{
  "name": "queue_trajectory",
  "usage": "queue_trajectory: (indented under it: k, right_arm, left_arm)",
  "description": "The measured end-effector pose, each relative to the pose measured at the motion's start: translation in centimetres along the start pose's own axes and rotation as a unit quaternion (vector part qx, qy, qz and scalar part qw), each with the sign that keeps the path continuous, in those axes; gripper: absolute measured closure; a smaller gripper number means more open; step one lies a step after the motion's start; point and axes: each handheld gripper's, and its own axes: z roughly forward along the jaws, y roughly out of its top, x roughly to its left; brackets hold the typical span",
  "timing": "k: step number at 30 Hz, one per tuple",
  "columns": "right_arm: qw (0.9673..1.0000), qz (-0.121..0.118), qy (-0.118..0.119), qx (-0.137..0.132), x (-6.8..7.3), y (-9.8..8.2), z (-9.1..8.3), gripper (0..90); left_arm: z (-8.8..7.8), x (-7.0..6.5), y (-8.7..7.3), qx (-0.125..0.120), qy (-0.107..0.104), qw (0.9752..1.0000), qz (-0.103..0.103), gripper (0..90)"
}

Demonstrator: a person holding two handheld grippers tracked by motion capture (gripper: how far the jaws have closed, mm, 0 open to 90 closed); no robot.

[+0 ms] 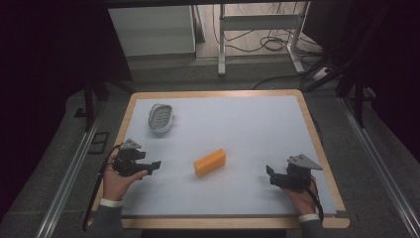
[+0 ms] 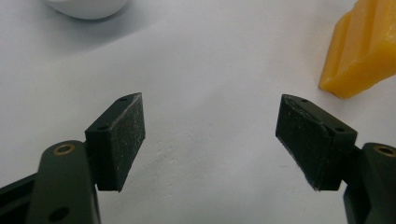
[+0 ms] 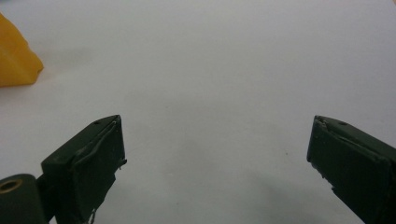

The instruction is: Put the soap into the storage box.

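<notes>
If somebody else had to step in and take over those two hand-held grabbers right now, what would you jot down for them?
Left gripper: jaws open, nothing between them, low over the table's near left part.
Right gripper: jaws open, nothing between them, low over the near right part.
Orange block: lies on the mat between the two grippers, apart from both.
White soap dish: sits at the far left, beyond the left gripper; nothing visible in it.
Done: no sign that anything has been picked up.
Left: probably grasp the block, the thing nearest both grippers; the left gripper looks a little closer to it.
</notes>
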Motion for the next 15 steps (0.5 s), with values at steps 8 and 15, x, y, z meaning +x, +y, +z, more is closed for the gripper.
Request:
queue_trajectory:
  k: [8,15]
  right_arm:
    - [1.0,0.001,0.005,0.0,-0.1,0.0,0.0,4.3]
    - [1.0,0.005,0.004,-0.001,-0.1,0.0,0.0,4.3]
  left_arm:
    - [-1.0,-0.4,1.1,0.001,-0.006,0.9999,0.015,23.8]
    - [-1.9,-1.0,2.1,-0.004,-0.007,0.9996,0.027,23.5]
